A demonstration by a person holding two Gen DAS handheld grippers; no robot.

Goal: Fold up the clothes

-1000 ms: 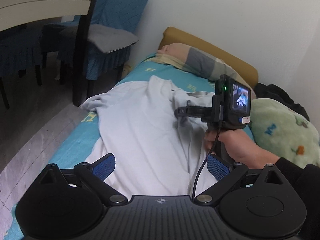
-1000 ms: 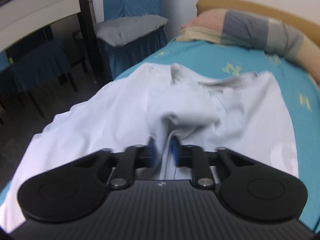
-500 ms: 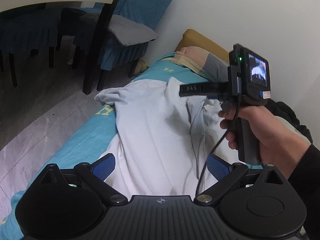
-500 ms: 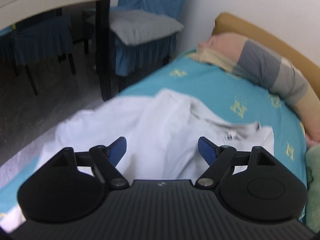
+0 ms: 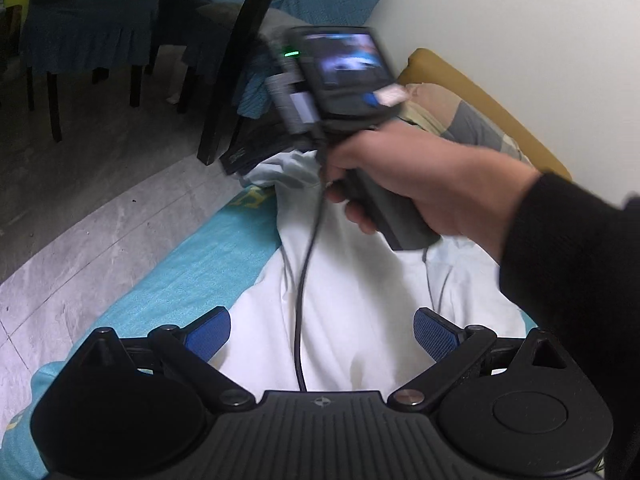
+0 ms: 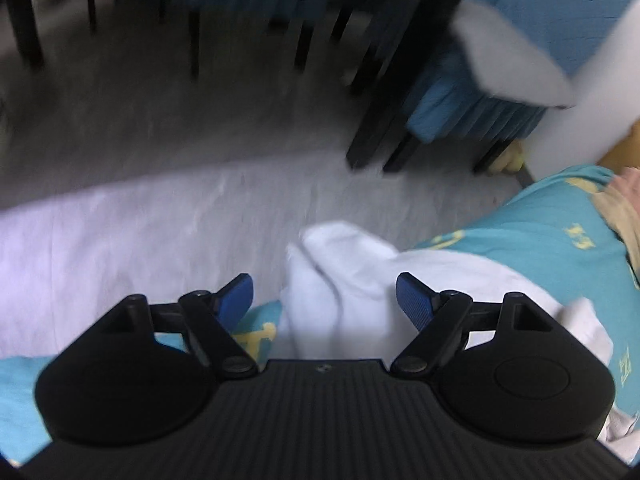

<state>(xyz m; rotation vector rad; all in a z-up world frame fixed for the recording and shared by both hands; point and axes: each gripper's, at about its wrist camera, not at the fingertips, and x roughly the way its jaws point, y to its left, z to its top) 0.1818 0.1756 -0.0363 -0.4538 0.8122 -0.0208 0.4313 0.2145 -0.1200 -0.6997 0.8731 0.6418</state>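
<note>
The white shirt [image 5: 360, 300] lies spread on the bed [image 5: 192, 272], its sleeve [image 6: 336, 264] bunched at the edge. Both grippers, left [image 5: 322, 330] and right [image 6: 325, 294], have jaws open, empty. Soft, light cloth; probably best pinched at the sleeve's cuff.

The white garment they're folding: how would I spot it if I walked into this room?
Look at the bed with the turquoise sheet against the wall. Spread across it lies the white garment, one bunched sleeve reaching the floor-side edge. It is the only plain white cloth there; the pillow at the head is striped in grey and peach.
</note>
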